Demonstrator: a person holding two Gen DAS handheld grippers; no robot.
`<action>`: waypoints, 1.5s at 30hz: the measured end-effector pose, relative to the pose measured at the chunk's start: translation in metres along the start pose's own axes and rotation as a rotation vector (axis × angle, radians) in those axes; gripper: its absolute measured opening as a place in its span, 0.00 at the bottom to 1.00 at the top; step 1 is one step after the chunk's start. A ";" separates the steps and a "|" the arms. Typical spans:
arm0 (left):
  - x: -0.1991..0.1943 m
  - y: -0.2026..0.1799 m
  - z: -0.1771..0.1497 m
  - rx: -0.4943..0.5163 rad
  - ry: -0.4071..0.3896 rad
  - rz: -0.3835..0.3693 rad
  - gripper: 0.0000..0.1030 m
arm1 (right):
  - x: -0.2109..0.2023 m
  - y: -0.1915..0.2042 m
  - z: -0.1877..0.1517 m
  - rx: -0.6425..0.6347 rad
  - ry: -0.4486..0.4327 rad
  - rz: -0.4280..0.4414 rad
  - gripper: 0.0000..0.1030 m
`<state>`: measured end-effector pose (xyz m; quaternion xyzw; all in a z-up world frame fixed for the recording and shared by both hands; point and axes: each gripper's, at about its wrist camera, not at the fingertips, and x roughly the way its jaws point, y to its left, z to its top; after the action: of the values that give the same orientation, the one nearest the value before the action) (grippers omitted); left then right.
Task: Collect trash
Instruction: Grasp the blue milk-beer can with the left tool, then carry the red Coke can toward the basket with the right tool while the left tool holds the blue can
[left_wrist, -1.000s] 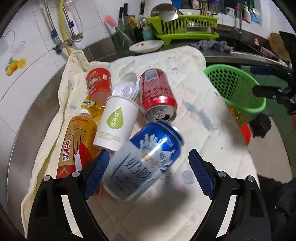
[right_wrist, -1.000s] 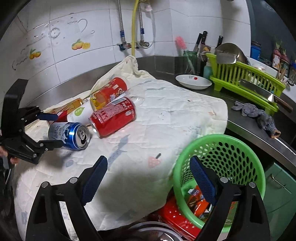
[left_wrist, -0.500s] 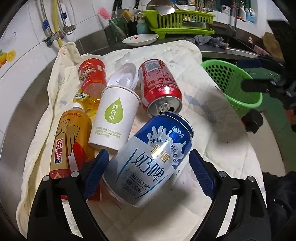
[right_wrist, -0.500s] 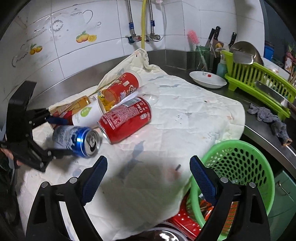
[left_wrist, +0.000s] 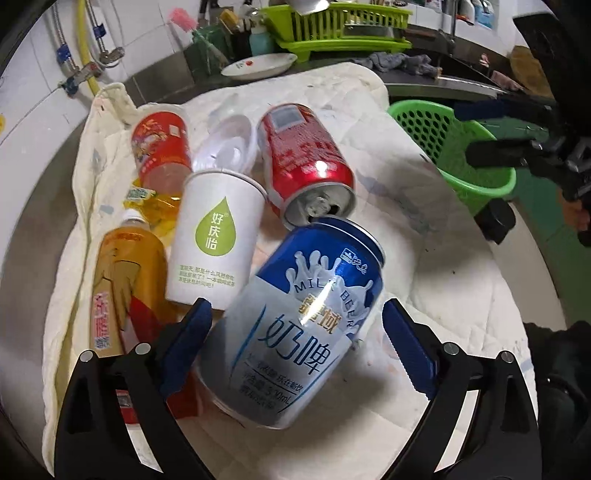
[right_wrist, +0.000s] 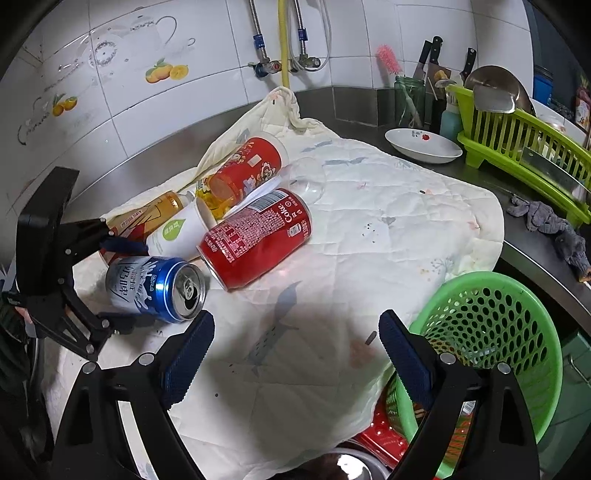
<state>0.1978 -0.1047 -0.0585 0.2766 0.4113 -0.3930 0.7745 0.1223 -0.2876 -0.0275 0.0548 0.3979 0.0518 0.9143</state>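
Worktop (right_wrist: 491, 177) bearing a quilted cloth (right_wrist: 369, 240); green basket (right_wrist: 491, 332) at its 4 o'clock edge. Left hand-held gripper (left_wrist: 295, 332), jaws wide and just opening further, straddles the lying blue can (left_wrist: 295, 332), pads apart from it. Right hand-held gripper (right_wrist: 295, 343) wide open, empty. Red can (left_wrist: 303, 155) at 12 o'clock of the blue.

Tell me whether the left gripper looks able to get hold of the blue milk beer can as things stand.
Probably yes. The left gripper is open, its jaws have just been opening, and the blue milk beer can already lies between them, untouched on the right side. The white paper cup sits close by its left finger but not in the gap.
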 end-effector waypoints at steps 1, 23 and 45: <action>-0.001 -0.003 -0.001 0.001 -0.002 -0.007 0.90 | 0.001 0.000 0.001 0.004 0.001 0.003 0.85; 0.000 -0.008 -0.005 -0.221 0.029 -0.066 0.89 | 0.071 -0.015 0.054 0.290 0.183 0.166 0.85; 0.007 -0.017 -0.015 -0.412 -0.054 0.055 0.78 | 0.144 -0.021 0.073 0.608 0.312 0.234 0.75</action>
<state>0.1800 -0.1052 -0.0736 0.1128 0.4543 -0.2865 0.8359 0.2740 -0.2930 -0.0850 0.3607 0.5210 0.0433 0.7724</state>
